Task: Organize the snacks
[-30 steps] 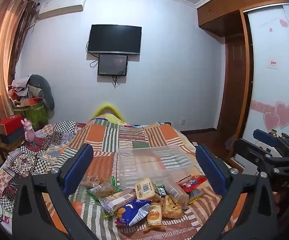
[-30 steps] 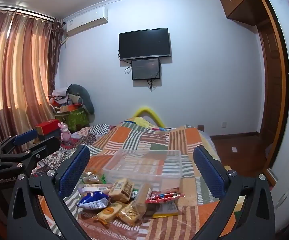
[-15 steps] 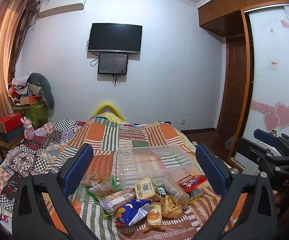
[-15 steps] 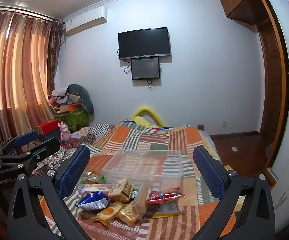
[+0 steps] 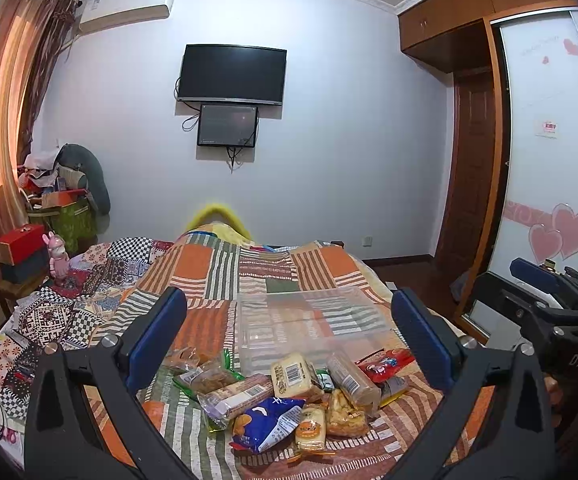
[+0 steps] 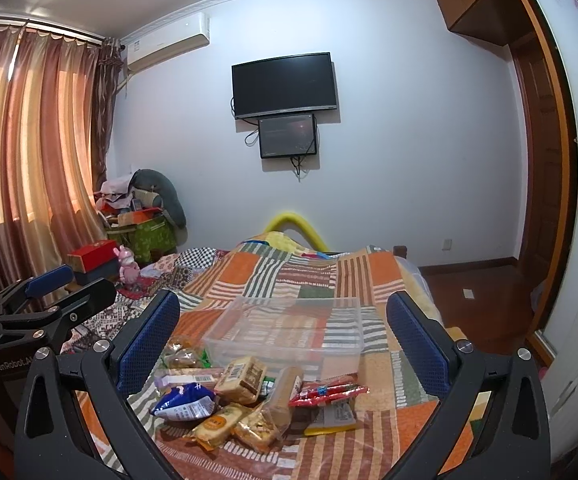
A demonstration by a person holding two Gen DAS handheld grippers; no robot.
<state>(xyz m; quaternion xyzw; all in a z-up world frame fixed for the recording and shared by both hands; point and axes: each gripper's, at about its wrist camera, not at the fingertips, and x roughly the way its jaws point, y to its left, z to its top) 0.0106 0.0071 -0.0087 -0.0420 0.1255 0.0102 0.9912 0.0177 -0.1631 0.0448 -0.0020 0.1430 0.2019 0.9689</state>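
Left wrist view
- Left gripper: jaws spread wide, nothing between the blue pads; held above the near end of the bed.
- Snacks: loose heap on the quilt, below and between the fingers; none in contact with a pad.
- Heap contents: blue bag nearest the camera, barcoded pack at centre, red wrapper on the right edge, brown bar on the left.
- Bin: clear plastic, empty, just behind the heap and touching its far edge.
- Right gripper: seen side-on at the right margin; from here I cannot tell how wide it stands.

Right wrist view
- Right gripper: jaws fully apart, holding nothing.
- Snacks: same heap, low centre; blue bag on the left, red wrapper on the right.
- Bin: empty, behind the heap.
- Left gripper: at the left margin, side-on.

Judgement
- Step: start of sorting; no snack picked yet, both grippers poised short of the heap.
- Next move: lower one gripper onto an edge item, likely the blue bag or red wrapper, close across its narrow side, lift clear, carry over the bin wall.
- Note: the packs overlap, so a top or outer one comes away cleanest.
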